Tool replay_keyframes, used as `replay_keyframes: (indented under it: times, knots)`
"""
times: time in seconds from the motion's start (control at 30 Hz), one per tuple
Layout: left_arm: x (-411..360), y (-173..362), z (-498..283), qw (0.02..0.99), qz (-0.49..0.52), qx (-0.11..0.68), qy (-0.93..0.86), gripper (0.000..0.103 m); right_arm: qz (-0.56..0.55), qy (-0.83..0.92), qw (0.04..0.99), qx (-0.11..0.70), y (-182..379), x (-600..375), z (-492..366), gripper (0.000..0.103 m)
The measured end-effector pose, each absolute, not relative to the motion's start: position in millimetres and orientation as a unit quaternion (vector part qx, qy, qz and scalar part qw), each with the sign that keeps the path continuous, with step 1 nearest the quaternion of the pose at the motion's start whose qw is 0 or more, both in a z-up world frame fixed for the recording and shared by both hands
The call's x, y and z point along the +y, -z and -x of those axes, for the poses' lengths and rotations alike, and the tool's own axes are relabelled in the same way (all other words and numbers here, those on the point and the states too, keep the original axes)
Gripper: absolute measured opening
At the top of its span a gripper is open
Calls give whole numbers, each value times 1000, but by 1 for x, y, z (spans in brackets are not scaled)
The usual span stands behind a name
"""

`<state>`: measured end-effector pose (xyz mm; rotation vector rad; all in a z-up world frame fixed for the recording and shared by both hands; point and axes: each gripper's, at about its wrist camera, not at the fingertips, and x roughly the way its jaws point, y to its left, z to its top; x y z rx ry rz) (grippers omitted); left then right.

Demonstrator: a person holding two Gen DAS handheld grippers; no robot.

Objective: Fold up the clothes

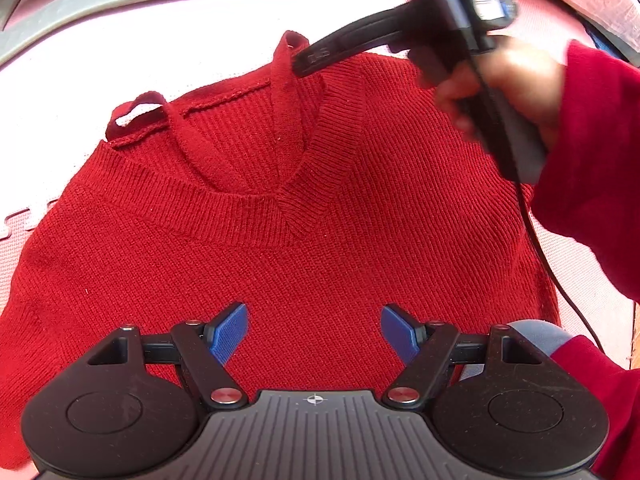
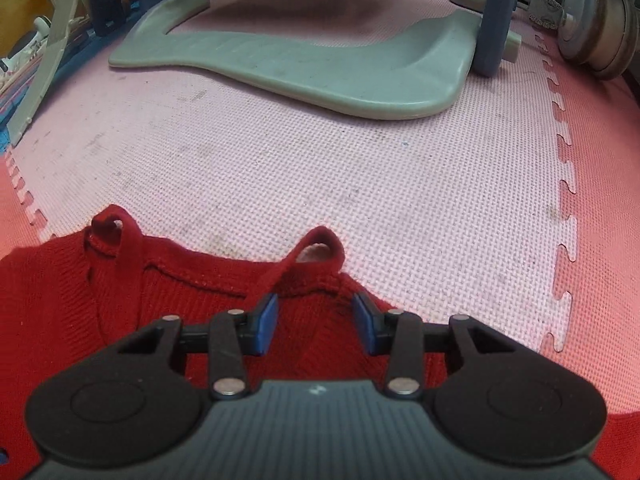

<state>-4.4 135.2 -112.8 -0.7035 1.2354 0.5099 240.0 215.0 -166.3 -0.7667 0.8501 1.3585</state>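
Note:
A red knit top (image 1: 320, 240) lies flat on the pink foam mat (image 2: 360, 180), its V neckline (image 1: 288, 208) facing me. Two thin strap loops stick out past its far edge, one to the left (image 2: 108, 220) and one in the middle (image 2: 320, 240). My left gripper (image 1: 314, 328) hovers over the chest of the top, open, with nothing between its blue pads. My right gripper (image 2: 316, 312) is down at the far neckline just short of the middle loop. Its jaws stand partly apart over the knit, and the strap runs past its left finger (image 2: 268, 320).
A person's hand (image 1: 520, 80) in a red sleeve holds the right gripper, and a black cable (image 1: 560, 280) trails from it. A grey plastic board (image 2: 304, 68), a blue frame leg (image 2: 496, 16) and a wheel (image 2: 592, 20) stand at the mat's far side.

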Motion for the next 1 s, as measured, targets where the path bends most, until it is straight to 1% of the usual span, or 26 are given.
replay_keyframes:
  times: [0.2,0.4,0.67,0.83,1.0]
  knots:
    - [137,114,2,733,321,555,-229,76,347,-550,655,385,162,167,-267,42]
    - [133,115,0,731,318,560,-224,76,340,-506,683,402,180,150,-290,42]
    - [132,113,-1,730,312,564,-229,76,304,-514,701,389,186,178,-301,44]
    - [129,107,-7,736,307,561,-223,76,309,-517,696,390,186,183,-302,45]
    - [124,104,-9,738,304,560,-222,76,317,-508,697,395,186,191,-300,49]
